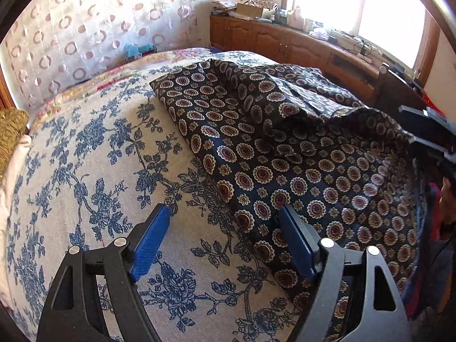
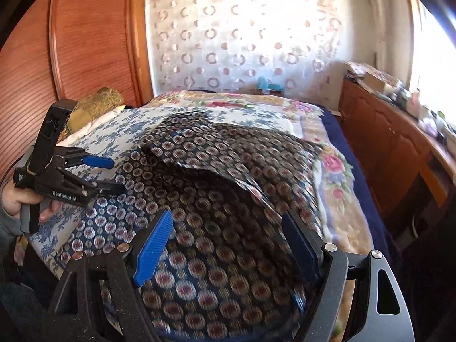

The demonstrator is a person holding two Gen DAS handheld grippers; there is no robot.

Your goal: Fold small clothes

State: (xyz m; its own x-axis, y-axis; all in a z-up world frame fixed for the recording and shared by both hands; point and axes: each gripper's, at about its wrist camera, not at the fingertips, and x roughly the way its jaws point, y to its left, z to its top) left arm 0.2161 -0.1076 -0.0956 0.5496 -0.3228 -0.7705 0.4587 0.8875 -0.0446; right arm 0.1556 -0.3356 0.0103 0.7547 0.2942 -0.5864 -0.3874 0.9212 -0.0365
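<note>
A bed [image 1: 85,171] with a blue-flowered cover carries a dark medallion-print garment [image 1: 285,148], spread and rumpled toward its right edge. It looks light, soft and floppy; its straight left hem seems the best hold. The left gripper [image 1: 225,242] and right gripper [image 2: 228,239] hover with fingers wide apart, holding nothing. The garment's type is unclear; the right view is blurred.

Black left gripper [image 2: 109,175] marked "GenRebel.AI", blue ribbed fingers [image 2: 98,161], silver screws, grey sleeve [image 2: 7,219].
</note>
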